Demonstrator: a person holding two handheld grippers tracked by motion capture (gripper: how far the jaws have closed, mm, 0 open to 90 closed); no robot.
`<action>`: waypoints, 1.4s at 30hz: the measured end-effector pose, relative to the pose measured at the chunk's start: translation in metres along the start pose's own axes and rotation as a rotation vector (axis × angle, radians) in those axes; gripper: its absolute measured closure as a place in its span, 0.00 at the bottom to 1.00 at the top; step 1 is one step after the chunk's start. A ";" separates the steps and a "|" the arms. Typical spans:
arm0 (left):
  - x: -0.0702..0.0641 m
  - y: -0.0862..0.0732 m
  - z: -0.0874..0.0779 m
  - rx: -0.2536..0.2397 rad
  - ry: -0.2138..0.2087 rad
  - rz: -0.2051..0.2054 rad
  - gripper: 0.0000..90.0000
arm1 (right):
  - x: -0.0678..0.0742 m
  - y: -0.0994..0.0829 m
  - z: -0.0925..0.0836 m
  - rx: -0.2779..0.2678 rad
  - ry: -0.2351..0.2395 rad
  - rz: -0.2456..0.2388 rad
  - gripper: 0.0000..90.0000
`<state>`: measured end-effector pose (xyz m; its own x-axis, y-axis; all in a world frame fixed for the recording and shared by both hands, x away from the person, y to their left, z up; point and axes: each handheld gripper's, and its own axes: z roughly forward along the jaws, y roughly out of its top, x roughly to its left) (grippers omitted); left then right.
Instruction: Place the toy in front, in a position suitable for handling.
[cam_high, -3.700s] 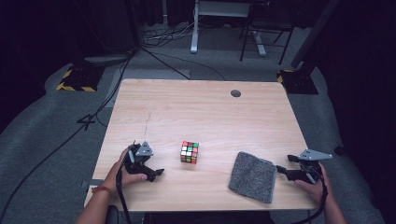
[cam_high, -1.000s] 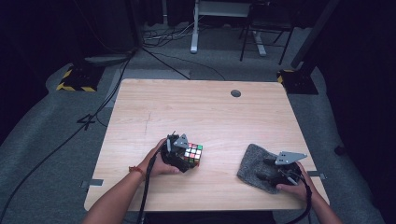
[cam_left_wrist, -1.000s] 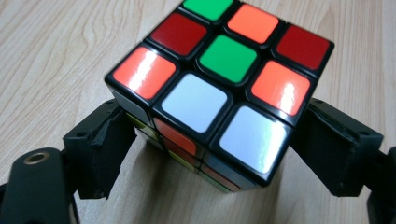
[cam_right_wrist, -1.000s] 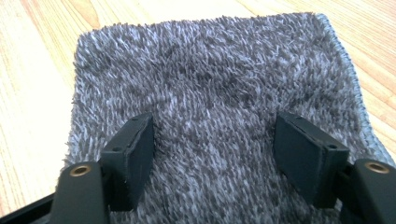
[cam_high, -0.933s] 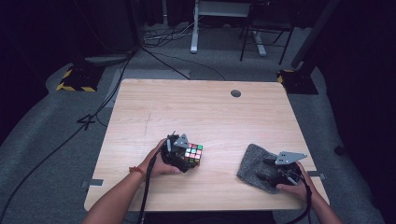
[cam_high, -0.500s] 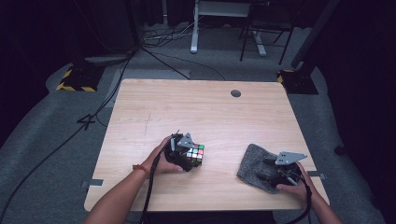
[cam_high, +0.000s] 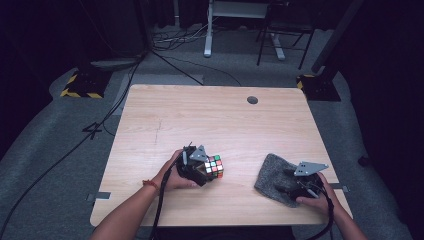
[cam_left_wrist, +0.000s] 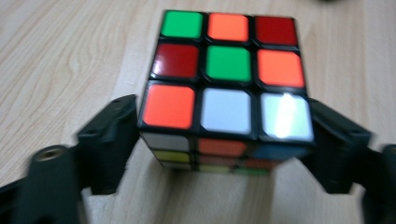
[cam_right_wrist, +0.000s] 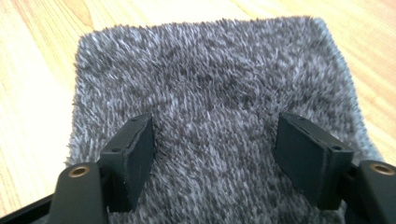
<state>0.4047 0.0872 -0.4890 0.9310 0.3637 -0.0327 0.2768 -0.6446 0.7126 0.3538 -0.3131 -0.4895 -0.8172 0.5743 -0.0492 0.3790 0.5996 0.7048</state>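
Your left claw (cam_left_wrist: 224, 140) has come in from the table's (cam_high: 210, 115) near left and now clamps the puzzle cube (cam_left_wrist: 227, 84) near the front edge; your right claw (cam_right_wrist: 219, 154) hovers open over the grey cloth (cam_right_wrist: 219, 70), front right.

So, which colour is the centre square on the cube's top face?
Green, clearest in the left gripper view.

Scrambled puzzle cube (cam_left_wrist: 226, 88) sits on the table; grey fuzzy cloth (cam_right_wrist: 219, 112) lies flat.

No legible text, label, brand, number or sign anywhere
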 end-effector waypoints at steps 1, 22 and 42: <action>-0.001 0.001 0.002 0.004 0.005 -0.002 0.19 | 0.001 0.004 -0.005 -0.029 -0.011 0.007 0.33; 0.001 0.000 0.015 -0.020 -0.044 0.005 0.37 | 0.006 0.000 0.005 -0.002 -0.005 -0.019 0.35; -0.004 -0.002 0.017 0.005 -0.007 0.023 0.37 | -0.005 0.002 0.008 -0.009 0.028 0.038 0.65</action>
<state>0.4044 0.0758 -0.5021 0.9387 0.3442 -0.0210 0.2566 -0.6565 0.7094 0.3616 -0.3104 -0.4937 -0.8144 0.5803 -0.0026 0.4059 0.5729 0.7121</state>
